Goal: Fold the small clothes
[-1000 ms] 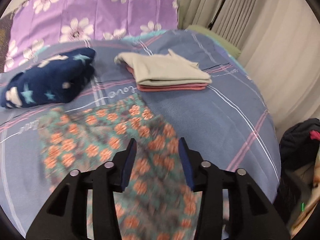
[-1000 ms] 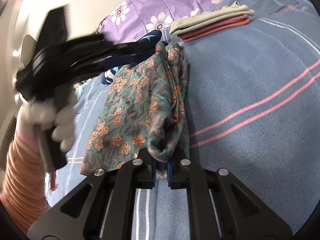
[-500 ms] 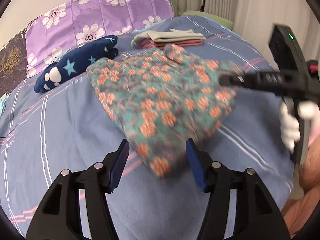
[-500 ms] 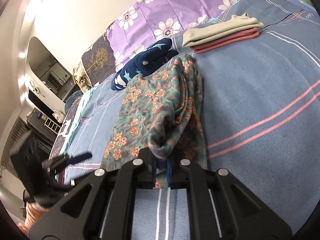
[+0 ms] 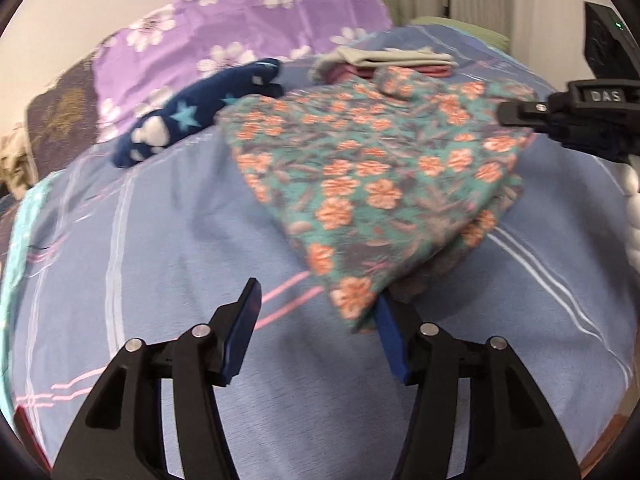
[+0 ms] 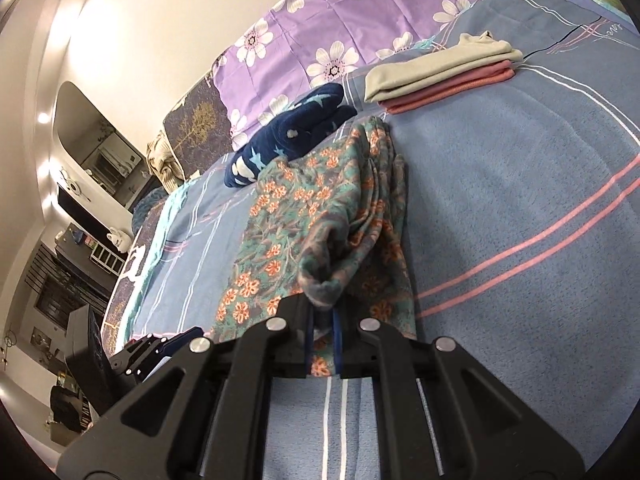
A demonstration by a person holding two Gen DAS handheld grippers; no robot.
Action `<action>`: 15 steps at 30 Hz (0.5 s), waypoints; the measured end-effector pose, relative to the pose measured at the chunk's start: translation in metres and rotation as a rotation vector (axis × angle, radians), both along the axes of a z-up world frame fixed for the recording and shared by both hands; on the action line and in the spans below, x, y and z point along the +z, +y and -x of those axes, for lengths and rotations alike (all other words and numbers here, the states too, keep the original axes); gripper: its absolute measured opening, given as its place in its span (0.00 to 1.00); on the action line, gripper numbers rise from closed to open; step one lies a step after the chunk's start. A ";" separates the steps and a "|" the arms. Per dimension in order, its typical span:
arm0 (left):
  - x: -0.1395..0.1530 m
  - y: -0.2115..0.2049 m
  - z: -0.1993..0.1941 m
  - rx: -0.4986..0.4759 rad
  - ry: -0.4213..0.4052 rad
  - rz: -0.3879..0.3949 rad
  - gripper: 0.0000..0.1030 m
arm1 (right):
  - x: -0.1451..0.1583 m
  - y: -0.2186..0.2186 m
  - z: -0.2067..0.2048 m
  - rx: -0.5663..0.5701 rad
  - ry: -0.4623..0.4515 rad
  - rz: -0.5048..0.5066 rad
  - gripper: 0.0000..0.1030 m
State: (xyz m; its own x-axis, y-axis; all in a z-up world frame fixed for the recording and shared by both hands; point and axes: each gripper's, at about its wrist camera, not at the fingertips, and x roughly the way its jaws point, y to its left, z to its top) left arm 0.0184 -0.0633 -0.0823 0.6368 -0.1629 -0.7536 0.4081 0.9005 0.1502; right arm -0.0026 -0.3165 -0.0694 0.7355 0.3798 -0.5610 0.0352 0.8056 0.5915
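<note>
While the teal cotton garment printed with orange flowers (image 5: 372,184) lies spread across the blue striped fleece blanket (image 5: 160,248), the step in hand looks like taking its near corner for the next fold. At the left of the left wrist view a navy plush piece with pale stars (image 5: 192,120) rests near the purple flowered pillow (image 5: 240,40). The left gripper (image 5: 316,320) has its jaws apart, having just narrowed a little, and they press on nothing: the garment's near corner droops against the inner face of the right-hand blue pad, with bare blanket across the rest of the gap. To do this well, that corner should sit squarely between both pads before they close, taking all layers and none of the blanket. Further right, beyond the garment, sits a folded stack of grey and pink cloth (image 5: 392,62). At the far right the right gripper (image 6: 322,320) is clamped on a bunched fold of the garment's edge. How many layers it holds cannot be told, and the left view is blurred at the corner.
</note>
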 end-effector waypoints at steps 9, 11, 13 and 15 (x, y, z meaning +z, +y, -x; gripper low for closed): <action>-0.011 0.012 0.007 0.047 0.035 0.037 0.43 | -0.041 -0.009 0.011 -0.011 0.108 -0.036 0.06; -0.017 0.013 0.008 0.047 0.055 0.038 0.43 | -0.053 -0.014 0.013 -0.009 0.136 -0.047 0.06; -0.021 0.018 0.009 0.052 0.077 0.054 0.43 | -0.056 -0.019 0.017 -0.006 0.140 -0.081 0.06; -0.019 0.025 0.011 0.051 0.098 0.091 0.41 | -0.049 -0.022 0.020 -0.016 0.143 -0.062 0.19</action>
